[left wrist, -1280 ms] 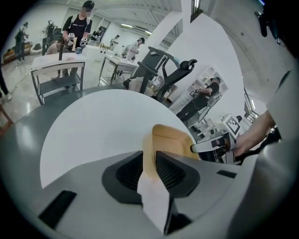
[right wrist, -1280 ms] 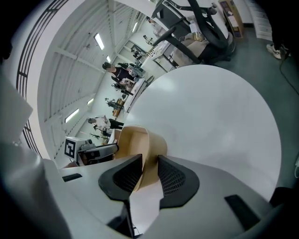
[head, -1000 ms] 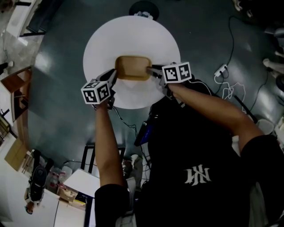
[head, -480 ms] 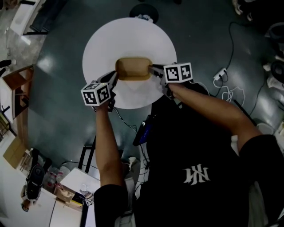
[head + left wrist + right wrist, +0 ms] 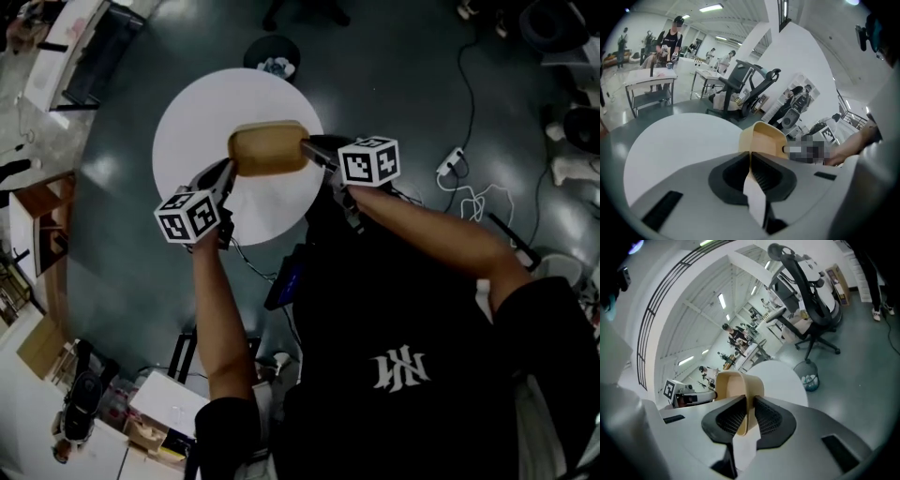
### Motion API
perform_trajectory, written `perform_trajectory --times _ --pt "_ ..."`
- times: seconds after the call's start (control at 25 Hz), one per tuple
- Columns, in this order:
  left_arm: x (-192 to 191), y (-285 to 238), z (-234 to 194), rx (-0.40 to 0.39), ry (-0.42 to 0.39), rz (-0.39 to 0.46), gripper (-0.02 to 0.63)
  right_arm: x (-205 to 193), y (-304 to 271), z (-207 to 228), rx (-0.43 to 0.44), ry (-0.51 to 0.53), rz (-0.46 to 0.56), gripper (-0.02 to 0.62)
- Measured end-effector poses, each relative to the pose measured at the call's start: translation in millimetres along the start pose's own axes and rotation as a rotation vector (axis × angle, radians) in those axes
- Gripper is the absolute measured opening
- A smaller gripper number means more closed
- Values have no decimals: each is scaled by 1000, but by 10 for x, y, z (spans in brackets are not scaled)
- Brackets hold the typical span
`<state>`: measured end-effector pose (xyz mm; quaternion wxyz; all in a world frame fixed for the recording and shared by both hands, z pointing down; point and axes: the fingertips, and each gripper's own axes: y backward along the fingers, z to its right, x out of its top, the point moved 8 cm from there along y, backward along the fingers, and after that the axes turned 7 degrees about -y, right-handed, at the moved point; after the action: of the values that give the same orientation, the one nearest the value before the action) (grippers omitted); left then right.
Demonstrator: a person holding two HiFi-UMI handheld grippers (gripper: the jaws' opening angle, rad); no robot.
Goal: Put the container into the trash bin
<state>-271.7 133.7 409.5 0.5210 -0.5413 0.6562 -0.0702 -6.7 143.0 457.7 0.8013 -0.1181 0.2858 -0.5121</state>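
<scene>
A tan, open-topped container [image 5: 269, 148] hangs in the air above the round white table [image 5: 192, 122], held between both grippers. My left gripper [image 5: 228, 171] is shut on its left rim; in the left gripper view the thin wall [image 5: 764, 139] runs between the pads [image 5: 751, 161]. My right gripper [image 5: 309, 148] grips the opposite rim, its jaws still closing, and the pads press the container wall [image 5: 736, 383] from both sides [image 5: 749, 411]. The small round trash bin [image 5: 273, 58] stands on the floor beyond the table's far edge, also seen as a mesh trash bin [image 5: 809, 376].
An office chair [image 5: 806, 291] stands behind the bin. A power strip with white cables [image 5: 459, 164] lies on the floor to the right. Desks and boxes [image 5: 37, 234] line the left side. People stand at tables [image 5: 665, 42] in the distance.
Both grippers have risen with the container, which has come up off the tabletop. The right jaws have narrowed onto its rim.
</scene>
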Motion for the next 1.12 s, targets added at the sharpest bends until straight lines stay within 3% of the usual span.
perform_trajectory --times 0.4,0.64,0.88,1.12 --pt "693 -283 1488 -15 -180 118 17 706 1564 28 86 239 211 80" --pt "950 -448 2322 7 -240 185 15 961 2441 75 128 360 330 78" --pt "1184 -576 2935 4 -314 225 15 1157 3097 99 148 466 412 78" --pt "1368 -905 3446 -28 -370 246 15 1287 3687 298 119 509 483 78"
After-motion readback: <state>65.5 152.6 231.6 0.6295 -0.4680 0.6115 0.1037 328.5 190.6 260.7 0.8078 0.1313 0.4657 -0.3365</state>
